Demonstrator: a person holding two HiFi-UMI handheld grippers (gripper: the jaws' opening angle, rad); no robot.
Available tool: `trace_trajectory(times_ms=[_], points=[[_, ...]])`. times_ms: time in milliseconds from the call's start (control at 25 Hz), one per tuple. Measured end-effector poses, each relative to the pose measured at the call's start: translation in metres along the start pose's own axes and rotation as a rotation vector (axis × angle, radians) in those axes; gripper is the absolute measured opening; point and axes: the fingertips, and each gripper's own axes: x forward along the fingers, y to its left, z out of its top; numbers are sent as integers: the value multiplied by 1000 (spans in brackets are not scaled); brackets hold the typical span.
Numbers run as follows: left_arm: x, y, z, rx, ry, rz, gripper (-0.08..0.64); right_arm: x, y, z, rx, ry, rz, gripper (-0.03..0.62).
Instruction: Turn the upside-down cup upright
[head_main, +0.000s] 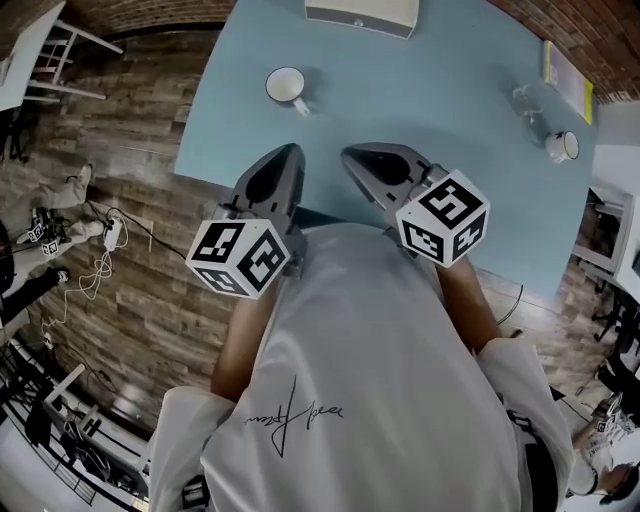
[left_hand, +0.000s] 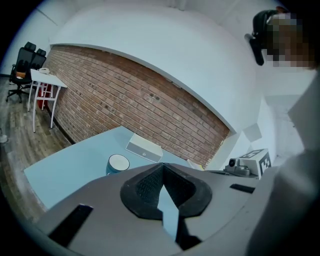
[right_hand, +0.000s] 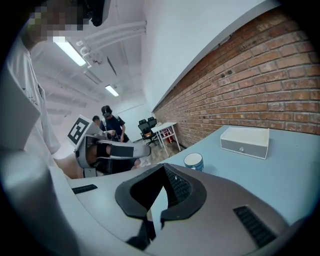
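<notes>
A teal cup (head_main: 286, 85) with a white inside stands on the light blue table (head_main: 430, 100), far left of centre, its mouth facing up and its handle toward me. The same cup (left_hand: 118, 163) shows ahead of the left gripper, and this cup (right_hand: 193, 161) also lies beyond the right one. My left gripper (head_main: 289, 152) and right gripper (head_main: 349, 156) hover side by side over the table's near edge, close to my chest. Both sets of jaws meet at the tips with nothing held: left gripper (left_hand: 161, 168), right gripper (right_hand: 162, 169). Neither touches the cup.
A white box (head_main: 360, 14) sits at the table's far edge. A second small cup (head_main: 562, 146), a clear glass (head_main: 527, 103) and a yellow book (head_main: 567, 70) are at the far right. Behind runs a brick wall (left_hand: 130, 105). People (right_hand: 107, 125) stand in the background.
</notes>
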Motion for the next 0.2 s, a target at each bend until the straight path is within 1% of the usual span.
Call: trace_trajectory(times_ms=[200], points=[[0,-4,-1,-28,4,-13,11,-2,5,0,-48,-7,-20,20]])
